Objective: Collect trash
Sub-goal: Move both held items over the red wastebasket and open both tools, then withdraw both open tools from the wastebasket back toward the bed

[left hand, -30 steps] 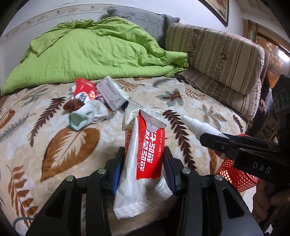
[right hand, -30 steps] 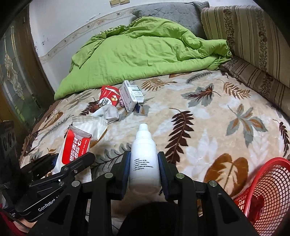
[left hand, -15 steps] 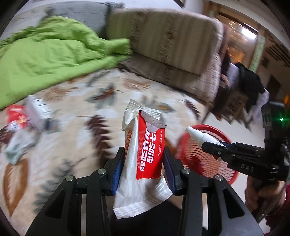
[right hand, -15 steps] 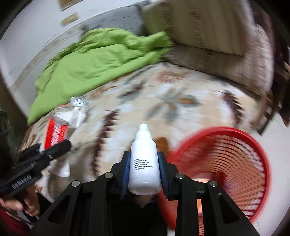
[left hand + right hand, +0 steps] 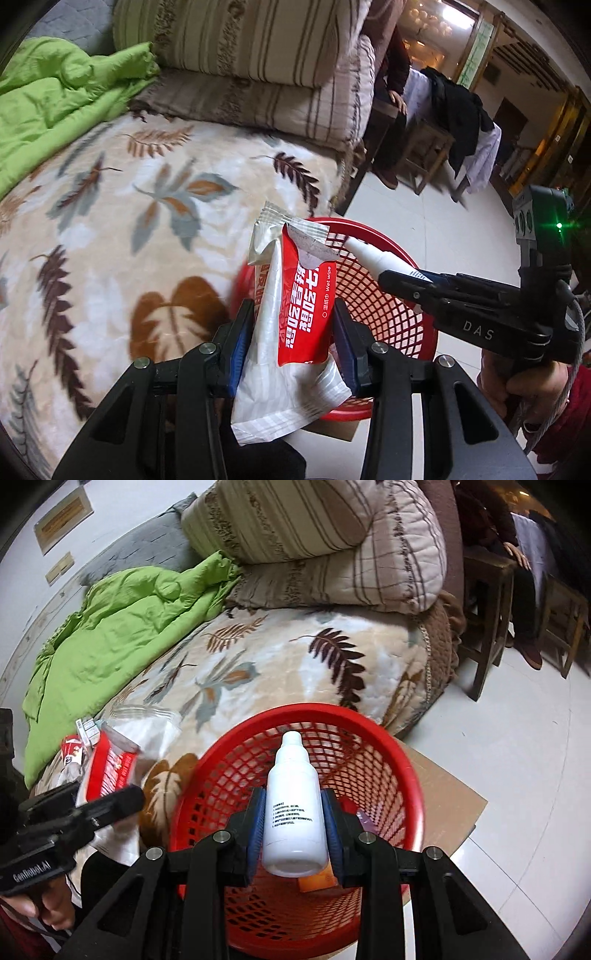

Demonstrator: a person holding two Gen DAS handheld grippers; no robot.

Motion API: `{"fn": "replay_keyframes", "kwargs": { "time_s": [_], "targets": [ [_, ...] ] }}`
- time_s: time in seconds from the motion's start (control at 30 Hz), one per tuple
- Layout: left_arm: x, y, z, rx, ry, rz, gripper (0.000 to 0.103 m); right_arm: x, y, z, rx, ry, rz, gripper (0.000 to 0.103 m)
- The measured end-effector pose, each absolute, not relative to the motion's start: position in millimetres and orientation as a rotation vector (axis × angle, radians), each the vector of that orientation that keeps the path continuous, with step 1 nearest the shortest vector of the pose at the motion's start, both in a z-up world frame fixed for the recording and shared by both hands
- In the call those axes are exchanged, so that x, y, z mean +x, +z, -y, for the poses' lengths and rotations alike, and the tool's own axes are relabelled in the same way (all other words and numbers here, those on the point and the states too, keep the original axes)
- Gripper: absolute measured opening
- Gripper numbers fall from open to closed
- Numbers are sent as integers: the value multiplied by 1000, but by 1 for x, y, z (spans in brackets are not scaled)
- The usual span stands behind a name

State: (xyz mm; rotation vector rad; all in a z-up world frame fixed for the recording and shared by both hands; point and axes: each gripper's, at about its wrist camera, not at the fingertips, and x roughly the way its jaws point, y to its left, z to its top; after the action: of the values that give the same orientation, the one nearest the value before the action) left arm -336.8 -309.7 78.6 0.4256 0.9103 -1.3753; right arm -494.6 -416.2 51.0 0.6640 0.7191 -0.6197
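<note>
Fingers (image 5: 291, 343) clamp "Wet wipe" packet (image 5: 295, 306); "DAS" gripper (image 5: 294, 823) grips bottle (image 5: 294, 812), print perhaps unreadable.

White bottle (image 5: 294, 812), cap forward, hangs over the red mesh basket (image 5: 402, 738); torn red-and-white wet-wipe packet (image 5: 295, 325) stands upright above the basket's near rim.

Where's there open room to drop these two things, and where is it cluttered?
The red basket is mostly open mesh; only an orange piece and something purplish lie at its bottom. The leaf blanket is bare between the green quilt and the striped cushions. Leftover wrappers crowd the blanket behind the left gripper.
</note>
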Motion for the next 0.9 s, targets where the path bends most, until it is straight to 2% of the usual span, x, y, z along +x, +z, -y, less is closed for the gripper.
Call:
{"fn": "replay_keyframes", "kwargs": {
  "time_s": [0.33, 0.37, 0.4, 0.47, 0.5, 0.6, 0.63, 0.9],
  "targets": [
    [-344, 66, 335, 443, -1396, -960, 40, -503, 48, 426, 686, -636, -710, 33],
    [-344, 66, 336, 445, -1388, -958, 42, -503, 48, 427, 687, -635, -710, 33],
    [-344, 65, 336, 446, -1378, -963, 51, -503, 48, 428, 686, -635, -710, 33],
    [-341, 65, 335, 432, -1382, -967, 60, -502, 49, 430, 683, -638, -709, 33],
    [-340, 66, 333, 427, -1378, -961, 61, -501, 49, 430, 682, -647, -712, 35],
    [-336, 68, 327, 417, -1362, -954, 61, -500, 53, 429, 669, -658, -708, 52],
    [-334, 69, 323, 410, -1352, -951, 61, -499, 55, 428, 663, -660, -705, 54],
    [-302, 76, 287, 336, -1240, -940, 61, -489, 66, 424, 590, -728, -744, 54]
  ]
}}
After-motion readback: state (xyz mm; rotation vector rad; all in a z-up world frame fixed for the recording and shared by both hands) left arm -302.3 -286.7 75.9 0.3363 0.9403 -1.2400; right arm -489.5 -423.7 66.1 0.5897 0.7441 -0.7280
